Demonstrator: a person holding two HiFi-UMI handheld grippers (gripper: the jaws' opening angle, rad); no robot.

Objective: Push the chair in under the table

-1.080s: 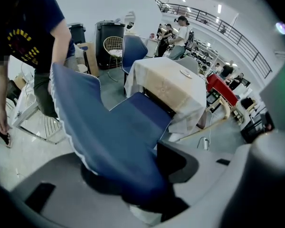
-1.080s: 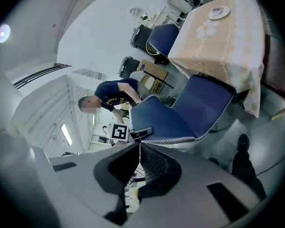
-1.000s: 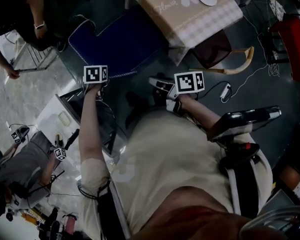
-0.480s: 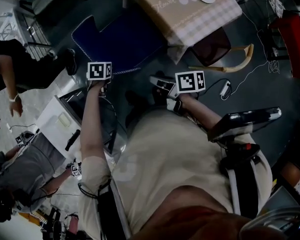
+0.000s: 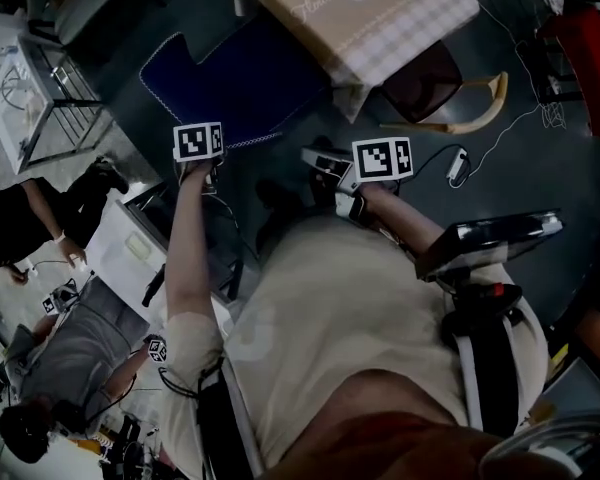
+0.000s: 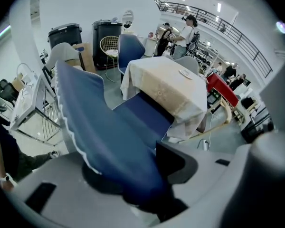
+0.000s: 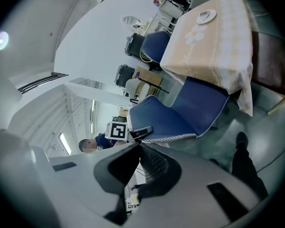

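Chair (image 5: 250, 78): blue, seat front just under the table (image 5: 380, 30), back sticking out.
Left gripper (image 6: 133, 175): jaws just closed in, clamping the chair's back.
Right gripper (image 7: 137, 160): jaws together, empty.
Push: likely best straight toward the table, low and steady.

Two tongs (image 6: 133, 175) (image 7: 137, 167), two blue chairs (image 6: 114, 141) (image 6: 130, 46), one table (image 5: 380, 28).

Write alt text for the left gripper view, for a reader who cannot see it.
The left gripper clamps the white-trimmed backrest of a blue fabric-covered chair. The chair's seat faces a square table draped in a beige and white cloth, in a bright hall.
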